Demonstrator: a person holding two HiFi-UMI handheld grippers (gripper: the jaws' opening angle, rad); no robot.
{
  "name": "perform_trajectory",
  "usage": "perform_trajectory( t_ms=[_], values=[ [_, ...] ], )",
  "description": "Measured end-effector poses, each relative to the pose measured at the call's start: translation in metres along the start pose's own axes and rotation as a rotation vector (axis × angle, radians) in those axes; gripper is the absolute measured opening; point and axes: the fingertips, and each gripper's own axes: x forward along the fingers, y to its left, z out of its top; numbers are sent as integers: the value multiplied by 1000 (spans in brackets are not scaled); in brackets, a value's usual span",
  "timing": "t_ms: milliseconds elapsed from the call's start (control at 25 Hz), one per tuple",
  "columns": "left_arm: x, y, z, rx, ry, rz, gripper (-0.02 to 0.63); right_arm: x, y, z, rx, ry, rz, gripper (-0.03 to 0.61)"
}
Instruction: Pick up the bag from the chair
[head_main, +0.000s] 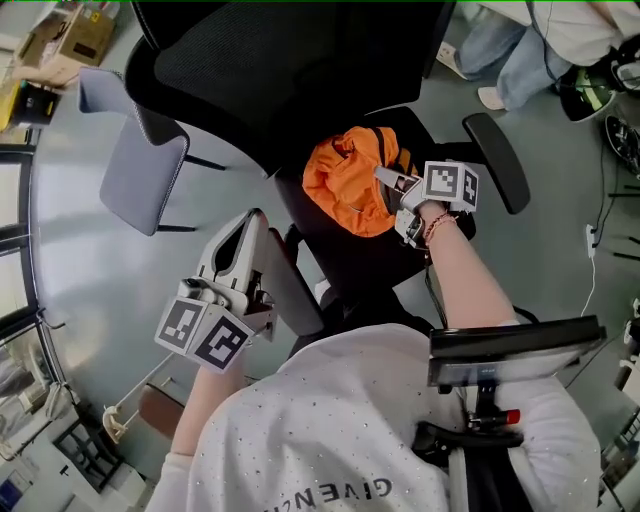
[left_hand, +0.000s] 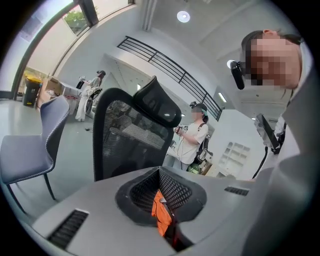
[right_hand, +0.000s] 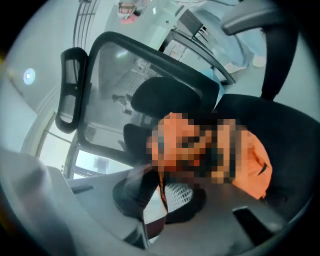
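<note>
An orange bag (head_main: 350, 180) lies crumpled on the seat of a black mesh-backed office chair (head_main: 300, 60). My right gripper (head_main: 385, 180) comes in from the bag's right side and is shut on its fabric. In the right gripper view the bag (right_hand: 250, 160) fills the space just past the jaws (right_hand: 162, 192), and an orange strip runs down between them. My left gripper (head_main: 248, 225) hangs off the chair's left side, pointing toward the backrest, apart from the bag. Its jaws (left_hand: 161, 200) look shut with nothing of the bag in them.
A grey side chair (head_main: 140, 165) stands left of the office chair. The office chair's right armrest (head_main: 497, 160) sticks out just beyond my right hand. A person's legs (head_main: 510, 50) are at the top right, and cardboard boxes (head_main: 70, 35) at the top left. Another person (left_hand: 192, 140) stands behind the chair.
</note>
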Motion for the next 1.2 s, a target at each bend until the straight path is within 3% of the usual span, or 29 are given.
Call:
perform_trajectory(
  t_ms=[200, 400, 560, 1200],
  values=[
    [-24, -2, 12, -2, -65, -39, 2, -10, 26, -10, 154, -102, 157, 29],
    [-53, -2, 18, -33, -131, -81, 2, -19, 45, -25, 230, -175, 237, 28],
    [-69, -9, 19, -64, -182, -120, 2, -31, 60, -29, 243, -229, 285, 28],
    [-106, -31, 14, -45, -193, -126, 2, -85, 124, -48, 288, -385, 495, 26]
  ],
)
